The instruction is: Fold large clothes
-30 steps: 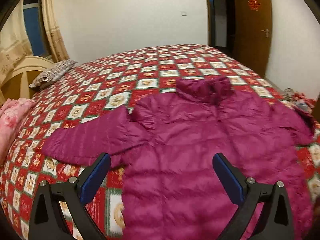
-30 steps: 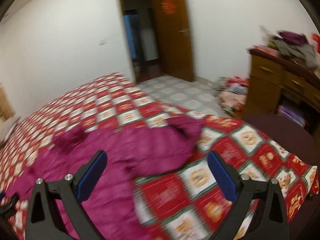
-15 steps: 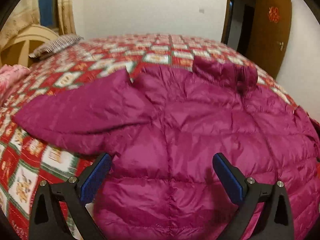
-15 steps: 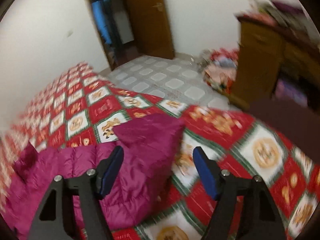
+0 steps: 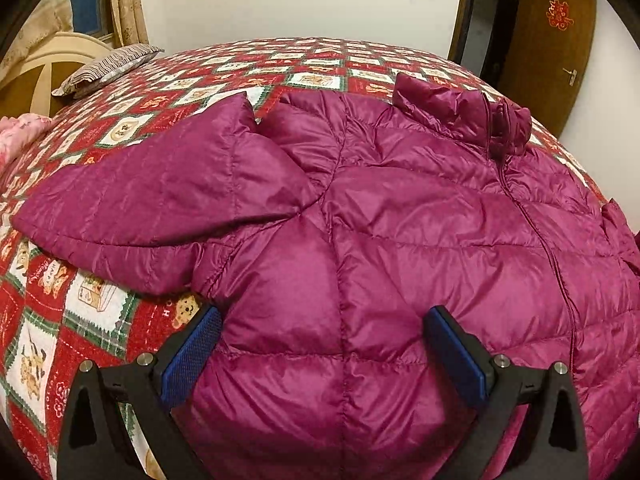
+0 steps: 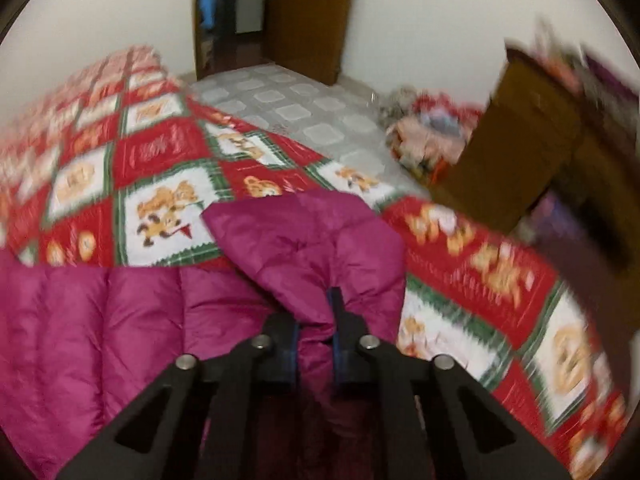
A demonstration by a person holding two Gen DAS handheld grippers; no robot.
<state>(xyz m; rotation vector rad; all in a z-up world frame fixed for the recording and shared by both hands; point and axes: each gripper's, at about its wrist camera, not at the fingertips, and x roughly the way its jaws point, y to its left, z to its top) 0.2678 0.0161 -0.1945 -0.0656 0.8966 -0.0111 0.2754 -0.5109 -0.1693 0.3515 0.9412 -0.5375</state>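
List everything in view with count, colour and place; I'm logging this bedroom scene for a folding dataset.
jacket: one, magenta, spread zipped on the bed, right sleeve end bunched between the right gripper's fingers
bedspread: one, red and white checks with green trim, covering the bed
pillow: one, striped grey, far left of the bed
pink cloth: one, left bed edge
headboard: one, cream, behind the pillow
curtain: one, beige, by the window
door: one, brown, open, red emblem on it
dresser: one, brown, right of the bed, blurred clutter on top
clothes pile: mixed colours, on the tiled floor
left gripper: black, blue pads, open over the jacket's body
right gripper: black, shut on the sleeve
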